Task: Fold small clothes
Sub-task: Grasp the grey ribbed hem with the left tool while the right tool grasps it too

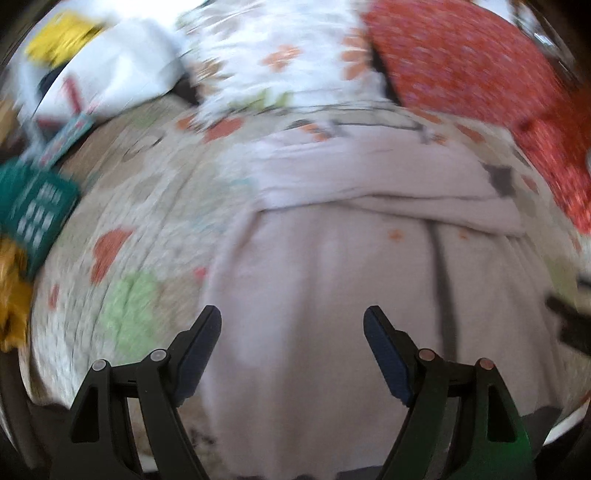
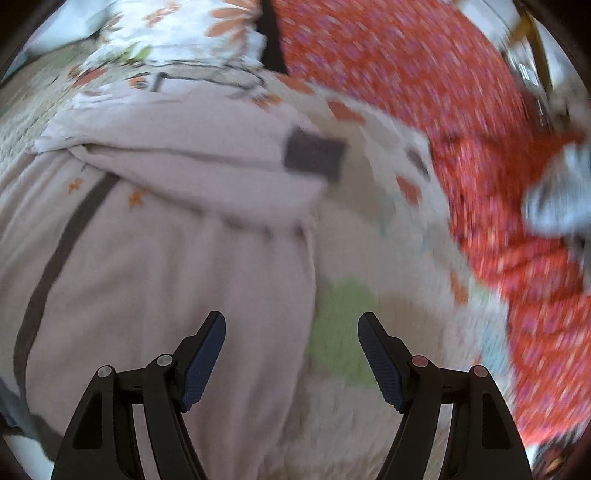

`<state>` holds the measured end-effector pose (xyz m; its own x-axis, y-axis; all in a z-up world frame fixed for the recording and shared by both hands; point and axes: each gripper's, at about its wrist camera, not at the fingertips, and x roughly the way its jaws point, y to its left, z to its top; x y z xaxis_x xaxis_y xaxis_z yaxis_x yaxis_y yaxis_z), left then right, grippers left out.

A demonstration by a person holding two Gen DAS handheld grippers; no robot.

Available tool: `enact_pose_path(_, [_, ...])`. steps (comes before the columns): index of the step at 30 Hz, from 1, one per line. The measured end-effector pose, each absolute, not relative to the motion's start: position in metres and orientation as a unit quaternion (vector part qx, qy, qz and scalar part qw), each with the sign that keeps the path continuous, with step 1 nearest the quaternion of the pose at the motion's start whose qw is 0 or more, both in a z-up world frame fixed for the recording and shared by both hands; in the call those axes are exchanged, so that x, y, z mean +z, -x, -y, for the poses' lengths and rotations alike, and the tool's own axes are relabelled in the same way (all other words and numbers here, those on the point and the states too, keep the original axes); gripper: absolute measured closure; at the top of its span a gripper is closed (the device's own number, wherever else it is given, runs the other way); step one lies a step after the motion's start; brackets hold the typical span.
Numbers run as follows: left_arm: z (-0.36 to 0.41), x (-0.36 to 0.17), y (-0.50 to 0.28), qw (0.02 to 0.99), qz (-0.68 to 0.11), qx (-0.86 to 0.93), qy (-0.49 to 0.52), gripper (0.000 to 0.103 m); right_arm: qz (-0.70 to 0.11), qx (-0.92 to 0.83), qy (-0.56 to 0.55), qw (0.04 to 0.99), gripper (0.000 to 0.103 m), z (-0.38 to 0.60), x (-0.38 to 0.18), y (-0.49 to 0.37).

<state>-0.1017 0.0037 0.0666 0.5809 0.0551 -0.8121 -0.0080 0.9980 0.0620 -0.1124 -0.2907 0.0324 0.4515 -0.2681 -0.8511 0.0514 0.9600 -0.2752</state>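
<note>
Under me spreads a patterned bedspread [image 1: 122, 206], cream with orange and green shapes, and on it, lying flat, the pale pink garment [image 1: 332, 280] I mean to fold, its upper part already doubled over into a thick band across the top. It looks light, soft and limp to me, likely to sag and slide on itself, so I would pinch it at a hem or corner through both layers, not mid-panel. An orange-red spotted cloth [image 2: 424, 92] lies just beside it on my right. My left gripper [image 1: 291, 332] hangs over the garment's middle, jaws wide with nothing between them; my right gripper [image 2: 291, 334] is just as wide and empty, straddling the garment's right edge. Only the left view shows the green printed cloth [image 1: 33, 206] and the yellow thing [image 1: 55, 33]; only the right shows the dark patch [image 2: 314, 155] clearly.
</note>
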Motion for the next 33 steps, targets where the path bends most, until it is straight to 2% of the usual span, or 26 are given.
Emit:
enact_pose_path(6, [-0.059,0.047,0.111,0.864,-0.498,0.038,0.062,0.025,-0.552,-0.085,-0.068,0.827,0.024,0.338,0.003,0.169])
enact_pose_path(12, [-0.080,0.013,0.126,0.815,-0.551,-0.007,0.180,0.025,-0.525,-0.019,-0.204,0.826,0.022,0.350,0.001,0.209])
enact_pose_path(20, [-0.079,-0.001,0.173,0.807,-0.543,-0.043,0.227,0.027,-0.504,0.071,-0.282,0.813,0.023,0.332,-0.009,0.246])
enact_pose_path(24, [-0.069,-0.012,0.191,0.802,-0.555,-0.046,0.216,0.027,-0.499,0.060,-0.237,0.832,0.023,0.310,-0.010,0.264])
enact_pose_path(26, [-0.062,-0.016,0.196,0.799,-0.564,-0.048,0.205,0.027,-0.499,0.053,-0.214,0.838,0.026,0.301,-0.011,0.265])
enact_pose_path(27, [-0.062,-0.017,0.197,0.799,-0.567,-0.045,0.195,0.039,-0.500,0.048,-0.202,0.841,0.034,0.297,-0.010,0.262])
enact_pose_path(28, [-0.059,-0.016,0.199,0.801,-0.570,-0.037,0.180,0.057,-0.500,0.038,-0.187,0.845,0.045,0.293,-0.010,0.261])
enact_pose_path(29, [-0.058,-0.014,0.200,0.803,-0.570,-0.033,0.169,0.066,-0.500,0.020,-0.166,0.850,0.051,0.287,-0.010,0.261])
enact_pose_path(30, [-0.059,-0.011,0.200,0.800,-0.571,-0.044,0.178,0.086,-0.499,0.006,-0.147,0.854,0.068,0.284,-0.010,0.262])
enact_pose_path(31, [-0.062,-0.009,0.200,0.796,-0.570,-0.055,0.195,0.094,-0.496,0.004,-0.137,0.857,0.086,0.283,-0.008,0.262])
enact_pose_path(33, [-0.074,0.003,0.204,0.798,-0.557,-0.058,0.222,0.094,-0.492,0.022,-0.162,0.855,0.094,0.291,-0.004,0.261])
